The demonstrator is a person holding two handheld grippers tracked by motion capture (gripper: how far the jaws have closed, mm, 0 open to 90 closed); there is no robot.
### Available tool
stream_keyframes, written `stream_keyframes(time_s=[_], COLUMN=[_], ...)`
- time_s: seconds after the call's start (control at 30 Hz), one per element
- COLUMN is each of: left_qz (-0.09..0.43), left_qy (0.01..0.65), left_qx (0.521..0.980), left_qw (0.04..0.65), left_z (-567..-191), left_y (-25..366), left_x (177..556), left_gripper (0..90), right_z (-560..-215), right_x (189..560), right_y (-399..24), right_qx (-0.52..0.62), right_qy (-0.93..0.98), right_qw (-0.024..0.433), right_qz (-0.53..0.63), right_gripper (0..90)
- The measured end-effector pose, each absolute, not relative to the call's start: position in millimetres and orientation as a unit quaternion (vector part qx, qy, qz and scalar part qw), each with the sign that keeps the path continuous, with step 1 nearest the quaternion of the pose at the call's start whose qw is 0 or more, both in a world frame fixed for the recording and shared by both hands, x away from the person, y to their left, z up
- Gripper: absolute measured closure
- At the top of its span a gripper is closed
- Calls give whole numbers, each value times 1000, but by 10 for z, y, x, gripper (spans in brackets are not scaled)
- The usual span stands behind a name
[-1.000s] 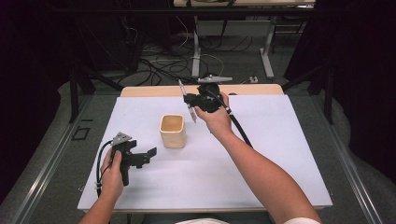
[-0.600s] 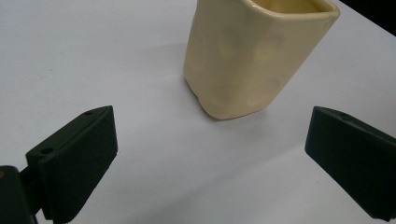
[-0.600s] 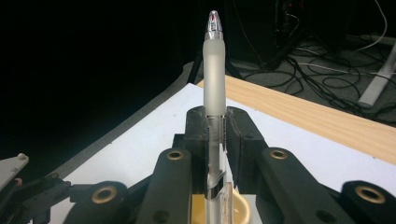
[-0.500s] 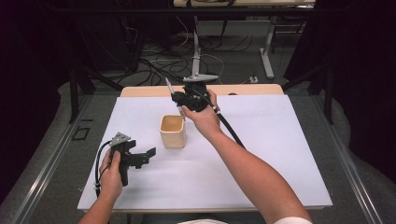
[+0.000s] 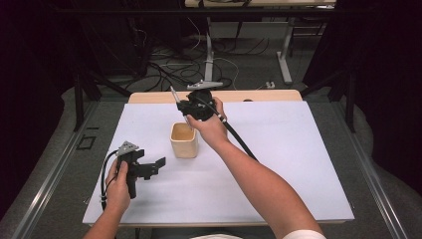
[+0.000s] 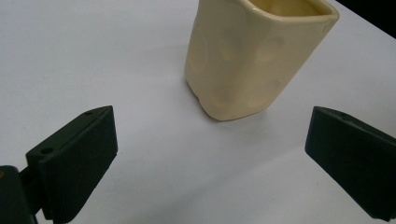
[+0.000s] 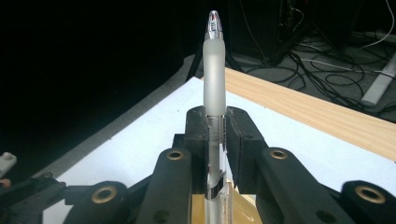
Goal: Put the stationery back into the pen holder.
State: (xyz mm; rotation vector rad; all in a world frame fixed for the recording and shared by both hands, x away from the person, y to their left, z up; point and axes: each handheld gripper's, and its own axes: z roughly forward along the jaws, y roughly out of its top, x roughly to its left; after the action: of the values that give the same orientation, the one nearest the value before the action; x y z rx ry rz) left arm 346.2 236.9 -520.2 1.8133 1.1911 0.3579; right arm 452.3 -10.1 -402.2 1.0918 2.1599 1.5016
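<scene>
Cream cup point(image 5: 184, 140), one; one pen point(image 7: 214, 93) pinched in right tool point(image 5: 185, 106); left tool point(image 5: 155, 167) spread.

A wooden table point(image 5: 259, 95) carries a white sheet point(image 5: 278, 164) that covers nearly all of its top, leaving a bare wood strip along the far edge. A cream cup point(image 5: 183, 140) stands upright on the sheet, left of its middle. A small dark spot, perhaps a hole, marks the wood strip beyond the cup.
</scene>
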Motion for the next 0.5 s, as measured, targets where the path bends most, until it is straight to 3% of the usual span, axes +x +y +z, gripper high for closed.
stream_keyframes(time_s=[0.5], left_qz=[146], left_qy=[483], left_qx=[732], left_qw=[457], left_z=[-5203], left_y=[2369], left_x=[3462], left_gripper=[22], right_z=[-4271], right_x=[4531], right_y=[10], right_qx=[383], right_qy=[772], right_qw=[140], right_qz=[487], right_gripper=[793])
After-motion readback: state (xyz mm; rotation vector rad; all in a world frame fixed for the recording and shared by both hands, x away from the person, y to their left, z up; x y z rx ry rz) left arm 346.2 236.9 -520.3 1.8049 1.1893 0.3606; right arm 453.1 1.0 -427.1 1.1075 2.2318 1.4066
